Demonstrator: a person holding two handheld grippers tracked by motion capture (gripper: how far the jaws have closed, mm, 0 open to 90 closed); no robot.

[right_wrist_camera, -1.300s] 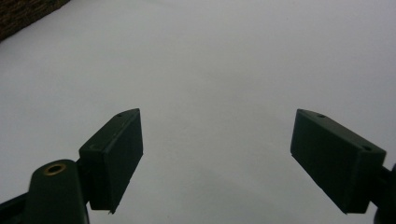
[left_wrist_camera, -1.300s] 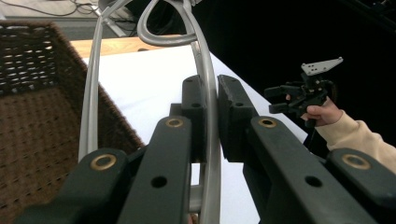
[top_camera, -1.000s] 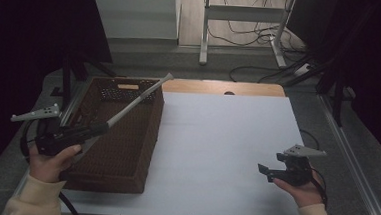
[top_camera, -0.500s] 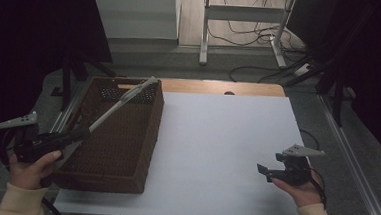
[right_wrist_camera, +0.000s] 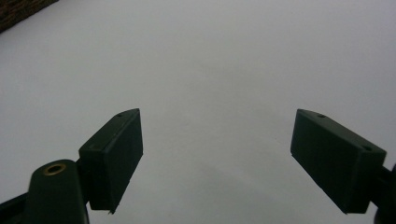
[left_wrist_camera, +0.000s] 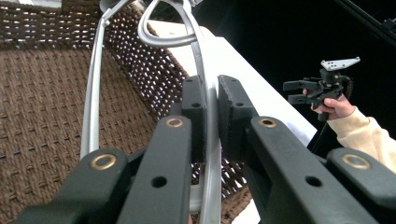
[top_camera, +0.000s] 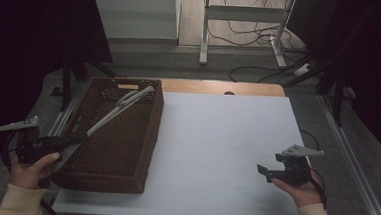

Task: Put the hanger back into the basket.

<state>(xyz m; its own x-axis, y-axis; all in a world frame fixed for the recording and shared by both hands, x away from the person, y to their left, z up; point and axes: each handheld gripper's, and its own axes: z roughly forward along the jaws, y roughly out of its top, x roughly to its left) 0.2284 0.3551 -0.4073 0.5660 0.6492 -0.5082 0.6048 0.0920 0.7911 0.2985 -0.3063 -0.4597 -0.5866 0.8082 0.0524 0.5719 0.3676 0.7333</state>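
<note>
Silver metal tongs (top_camera: pixel 119 107) slant over the brown woven basket (top_camera: pixel 149 135) at the table's left, their far end above the basket's back part. My left gripper (top_camera: pixel 78 137) is shut on the tongs' near end, just outside the basket's left rim. In the left gripper view the black pads of the left gripper (left_wrist_camera: pixel 211 100) pinch one arm of the tongs (left_wrist_camera: pixel 93 98), and the other arm runs free over the basket's weave (left_wrist_camera: pixel 37 93). My right gripper (top_camera: pixel 262 171) is held open above the white table at the front right, nothing between its jaws (right_wrist_camera: pixel 217 154).
The white tabletop (top_camera: pixel 221 139) stretches between the basket and the right hand. A wooden strip (top_camera: pixel 220 87) runs along the table's far edge. Table legs and cables (top_camera: pixel 243 30) lie on the floor beyond. Metal rails (top_camera: pixel 345 157) flank the table's right.
My left hand has moved left and down, carrying the tongs; their far end has sunk toward the basket's back part. The right hand has not moved.
</note>
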